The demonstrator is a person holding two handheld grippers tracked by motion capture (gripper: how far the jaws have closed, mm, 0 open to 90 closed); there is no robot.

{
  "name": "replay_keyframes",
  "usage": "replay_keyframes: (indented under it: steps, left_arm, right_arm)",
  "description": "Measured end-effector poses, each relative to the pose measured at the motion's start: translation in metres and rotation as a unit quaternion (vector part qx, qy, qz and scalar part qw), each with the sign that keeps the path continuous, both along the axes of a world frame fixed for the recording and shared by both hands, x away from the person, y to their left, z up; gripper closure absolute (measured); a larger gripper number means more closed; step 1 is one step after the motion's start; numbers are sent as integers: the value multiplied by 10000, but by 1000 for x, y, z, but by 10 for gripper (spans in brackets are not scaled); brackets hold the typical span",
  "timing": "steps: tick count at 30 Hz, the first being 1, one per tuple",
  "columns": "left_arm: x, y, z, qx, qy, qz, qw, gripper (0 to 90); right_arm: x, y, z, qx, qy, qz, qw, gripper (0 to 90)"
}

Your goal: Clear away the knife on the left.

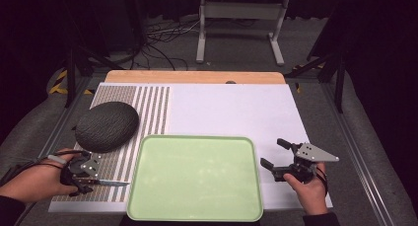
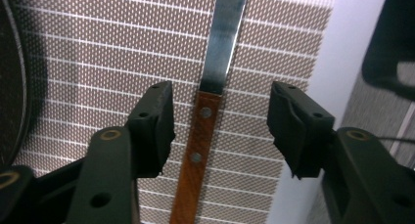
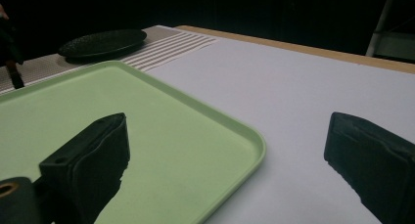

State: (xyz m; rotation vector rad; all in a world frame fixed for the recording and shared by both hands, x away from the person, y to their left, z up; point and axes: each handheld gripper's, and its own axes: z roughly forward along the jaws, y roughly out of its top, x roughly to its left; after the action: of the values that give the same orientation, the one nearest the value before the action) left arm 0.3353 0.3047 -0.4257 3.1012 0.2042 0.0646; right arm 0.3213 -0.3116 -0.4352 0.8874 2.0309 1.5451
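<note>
A knife lies on the brown striped mat (image 1: 150, 107) at the table's front left, its wooden handle (image 2: 195, 150) toward the hand and its steel blade (image 1: 114, 183) pointing at the green tray (image 1: 197, 137). My left gripper (image 1: 87, 182) is lowered over the handle, one jaw on each side. In the left gripper view a gap shows between each pad (image 2: 156, 123) and the wood, so my left gripper (image 2: 221, 104) is open. My right gripper (image 1: 272, 152) is held open just right of the tray, nothing between its fingers (image 3: 100, 150).
A dark textured oval plate (image 1: 107, 126) rests on the mat behind the left hand. The green tray's rim (image 3: 247, 138) is close to the right gripper's left jaw. A white board (image 1: 231, 107) covers the table beyond the tray.
</note>
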Motion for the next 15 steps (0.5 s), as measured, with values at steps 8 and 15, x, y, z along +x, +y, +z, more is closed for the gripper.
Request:
replay_keyframes:
  steps: [8,15]
  left_arm:
    - [7,-1,-9,304,60,-277,9991,583]
    - [9,-3,-12,490,147,-533,9973,762]
  right_arm:
    - [0,0,-1,-22,10,30,10000,38]
    - [0,1,-2,-56,46,62,10000,37]
